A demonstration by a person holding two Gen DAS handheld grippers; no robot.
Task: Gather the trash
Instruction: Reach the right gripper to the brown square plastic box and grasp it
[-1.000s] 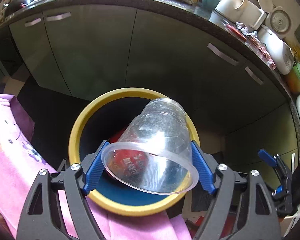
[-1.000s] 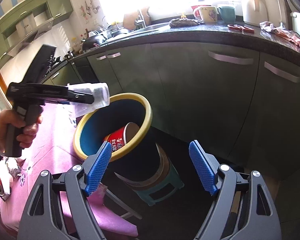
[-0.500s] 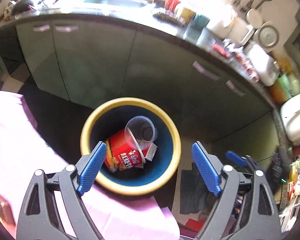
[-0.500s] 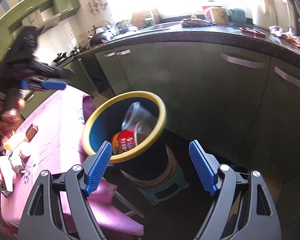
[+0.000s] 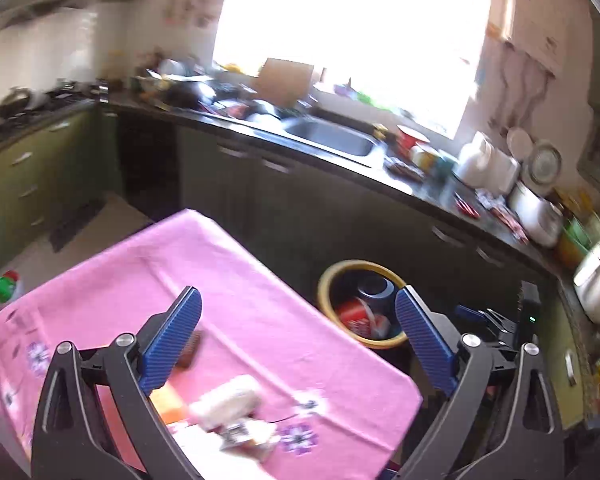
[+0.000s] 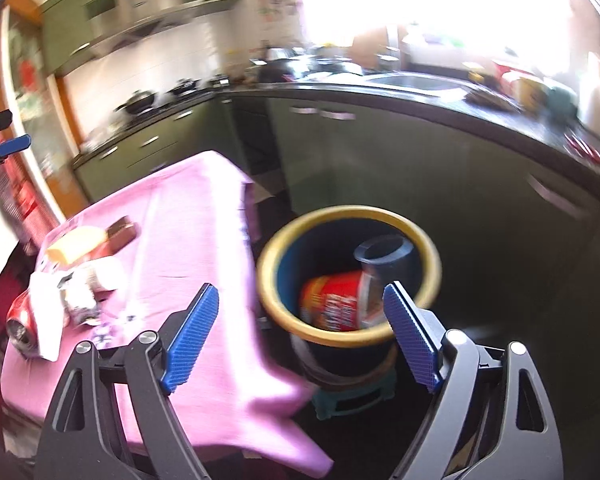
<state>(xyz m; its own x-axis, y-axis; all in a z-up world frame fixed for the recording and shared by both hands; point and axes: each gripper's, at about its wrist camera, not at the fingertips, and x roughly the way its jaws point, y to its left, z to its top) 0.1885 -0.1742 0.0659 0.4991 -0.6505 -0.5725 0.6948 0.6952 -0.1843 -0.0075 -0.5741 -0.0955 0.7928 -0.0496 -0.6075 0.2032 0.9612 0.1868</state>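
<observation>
A table [image 6: 188, 240] draped in a pink cloth fills the lower left of the right wrist view. At its left edge lie a crushed red can [image 6: 20, 320], crumpled white paper [image 6: 72, 292], a yellowish block [image 6: 76, 246] and a dark brown bar [image 6: 120, 232], close together. In the left wrist view the same clutter sits blurred at the bottom of the frame.

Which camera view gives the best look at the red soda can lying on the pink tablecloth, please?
The right wrist view. There the red soda can lies at the left edge of the pink tablecloth, its metal end showing, partly under white paper. The left wrist view shows only blurred scraps on the cloth; I cannot pick out the can.
</observation>
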